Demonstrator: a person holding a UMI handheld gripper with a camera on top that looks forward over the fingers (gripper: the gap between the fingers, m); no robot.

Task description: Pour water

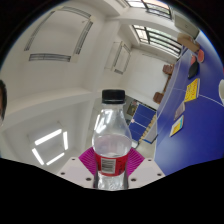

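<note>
White walls and a paneled ceiling are filling most of what we are seeing, and the whole room is sitting at a strong tilt around us. Nearest to us, we are looking along the gripper, whose two fingers are closing in on a clear plastic water bottle. Their magenta pads are pressing against the bottle's lower body from both sides, so we are holding it firmly between them with no gap showing. The bottle is standing upright relative to the fingers, directly between them and rising above them. A red label is wrapping its lower part at the level of the pads, and a dark cap is closing its top. We cannot tell how much water is inside. Off to one side of the fingers, a bright outlined rectangle is glowing on a dark surface. Beyond the bottle, blue tables are stretching away toward the far wall, with small yellow items lying on them. Farthest off, ceiling light panels and windows are shining above everything.
</note>
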